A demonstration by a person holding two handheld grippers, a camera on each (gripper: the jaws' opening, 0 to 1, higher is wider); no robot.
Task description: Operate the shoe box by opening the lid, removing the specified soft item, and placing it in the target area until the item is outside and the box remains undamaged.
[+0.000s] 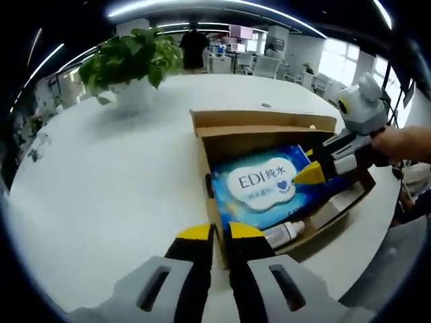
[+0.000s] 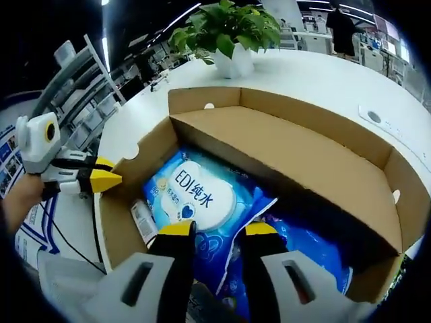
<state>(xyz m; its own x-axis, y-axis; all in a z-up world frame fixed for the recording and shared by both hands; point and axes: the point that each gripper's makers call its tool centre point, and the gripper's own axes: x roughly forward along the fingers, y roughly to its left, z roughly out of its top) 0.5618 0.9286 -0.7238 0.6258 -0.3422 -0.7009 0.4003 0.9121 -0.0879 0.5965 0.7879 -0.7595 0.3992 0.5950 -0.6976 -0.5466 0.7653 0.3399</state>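
The brown shoe box (image 1: pixel 266 124) (image 2: pixel 303 158) lies on the white table with its lid folded back. Inside lies a soft blue wipes pack (image 1: pixel 259 185) (image 2: pixel 195 195) with a white label, and a small white bottle (image 1: pixel 283 233) (image 2: pixel 143 222) beside it. My left gripper (image 1: pixel 220 232) (image 2: pixel 114 176) sits at the box's side wall, its jaws pressed together with the wall's edge between them. My right gripper (image 2: pixel 219 229) (image 1: pixel 311 173) reaches into the box, open, its fingers straddling the pack's edge. A second blue packet (image 2: pixel 306 252) lies further in.
A potted green plant (image 1: pixel 131 60) (image 2: pixel 229 27) stands on the white round table (image 1: pixel 101 182) (image 2: pixel 323 74) beyond the box. A person's hand (image 1: pixel 404 142) (image 2: pixel 20 202) holds each gripper. Desks and a standing person (image 1: pixel 194 44) are far behind.
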